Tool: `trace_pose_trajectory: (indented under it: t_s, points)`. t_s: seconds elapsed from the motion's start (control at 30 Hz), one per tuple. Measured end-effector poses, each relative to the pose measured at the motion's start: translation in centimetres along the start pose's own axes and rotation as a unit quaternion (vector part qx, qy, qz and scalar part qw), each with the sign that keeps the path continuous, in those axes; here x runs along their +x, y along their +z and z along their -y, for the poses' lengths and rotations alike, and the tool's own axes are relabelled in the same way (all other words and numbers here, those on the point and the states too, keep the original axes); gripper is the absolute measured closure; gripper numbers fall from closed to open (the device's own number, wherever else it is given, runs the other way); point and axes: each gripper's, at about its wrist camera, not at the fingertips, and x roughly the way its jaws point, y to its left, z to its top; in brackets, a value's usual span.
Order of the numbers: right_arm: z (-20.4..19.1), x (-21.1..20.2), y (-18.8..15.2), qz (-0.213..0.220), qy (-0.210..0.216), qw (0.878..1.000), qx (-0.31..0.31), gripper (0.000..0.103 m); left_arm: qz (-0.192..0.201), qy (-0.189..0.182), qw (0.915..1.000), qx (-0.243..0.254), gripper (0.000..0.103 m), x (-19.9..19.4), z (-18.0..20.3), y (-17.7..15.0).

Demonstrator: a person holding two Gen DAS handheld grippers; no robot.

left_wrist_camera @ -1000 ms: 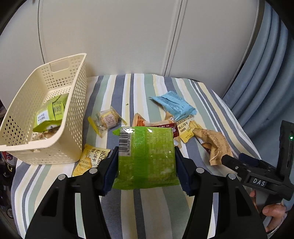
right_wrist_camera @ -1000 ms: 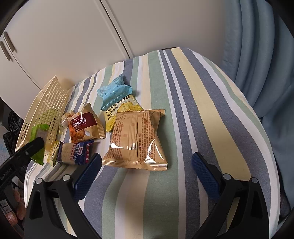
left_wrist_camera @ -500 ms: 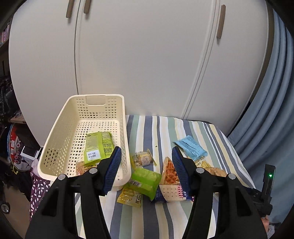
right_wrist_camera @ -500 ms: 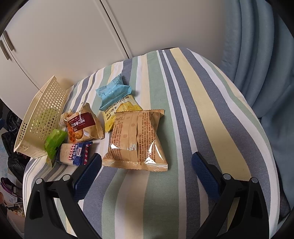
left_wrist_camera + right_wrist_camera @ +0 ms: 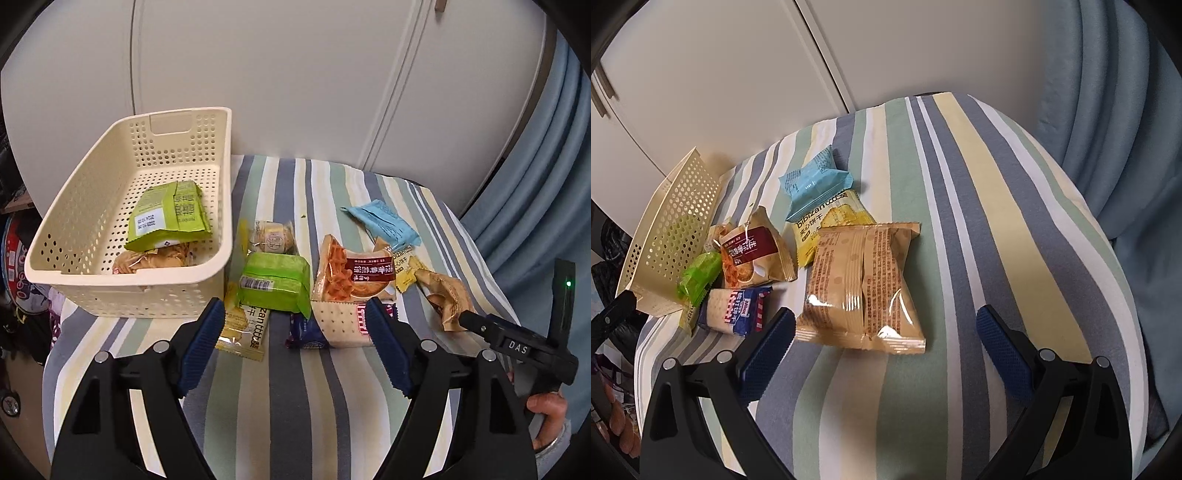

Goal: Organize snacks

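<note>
A bright green snack packet (image 5: 273, 282) lies on the striped tablecloth (image 5: 295, 406), just outside the right wall of a cream perforated basket (image 5: 74, 266), partly on top of a yellow biscuit packet (image 5: 245, 332). Inside the basket sit another green packet (image 5: 168, 216) and a tan wrapped snack (image 5: 155, 260). Behind the loose green packet is a small clear-wrapped round treat (image 5: 271, 238). To its right lie a dark red and orange packet (image 5: 351, 275) and a blue-and-white cracker packet (image 5: 332, 328), with a light blue packet (image 5: 382, 223) farther back. The left gripper (image 5: 295, 350) hangs above the cloth with its blue-padded jaws spread apart, holding nothing. The right gripper (image 5: 886, 343) is also spread wide and empty, with a large tan packet (image 5: 862, 288) lying flat on the cloth between and just beyond its fingers. A hand (image 5: 546, 417) holds the right gripper's handle. White cupboard doors (image 5: 295, 74) and a blue curtain (image 5: 535, 166) stand behind.
</note>
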Motion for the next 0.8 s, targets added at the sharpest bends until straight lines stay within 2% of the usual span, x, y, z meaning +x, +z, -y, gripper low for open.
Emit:
trace_pose_trajectory:
  t_s: [0.03, 0.13, 0.3, 0.37, 0.4, 0.43, 0.6, 0.73, 0.8]
  points:
    - [-0.2, 0.2, 0.4, -0.003, -0.004, 1.000, -0.005, 0.006, 0.000, -0.002, 1.0000, 0.004, 0.012, 0.2, 0.4, -0.1]
    - [-0.9, 1.4, 1.5, -0.026, 0.007, 1.000, -0.008, 0.006, -0.001, -0.009, 0.9998, 0.017, 0.005, 0.7, 1.6, -0.1]
    - [-2.2, 3.7, 2.4, -0.056, -0.013, 0.998, -0.031, 0.006, -0.024, 0.005, 0.9996, 0.015, 0.005, 3.3, 2.0, 0.1]
    - [-2.4, 4.1, 2.4, -0.062, -0.016, 0.997, -0.040, 0.016, -0.032, 0.015, 0.9993, 0.016, 0.005, 4.6, 2.0, 0.3]
    - [-2.3, 4.3, 2.3, -0.067, -0.014, 0.997, -0.040, 0.027, -0.034, 0.022, 0.9990, 0.018, 0.005, 5.2, 1.9, 0.3]
    - [-2.3, 4.5, 2.3, -0.070, -0.010, 0.997, -0.039, 0.032, -0.037, 0.028, 0.9987, 0.019, 0.005, 5.8, 1.9, 0.5]
    - [-1.5, 4.5, 2.3, -0.067, 0.008, 0.997, -0.029, 0.035, -0.059, 0.053, 0.9967, 0.017, 0.005, 8.6, 0.9, 1.0]
    - [-0.9, 4.3, 2.2, -0.065, 0.023, 0.997, -0.016, 0.035, -0.058, 0.022, 0.9980, 0.010, 0.005, 8.3, -0.6, 0.9]
    - [-0.8, 4.4, 2.2, -0.064, 0.025, 0.998, -0.014, 0.034, -0.060, 0.026, 0.9979, 0.006, 0.005, 8.0, -1.7, 0.9]
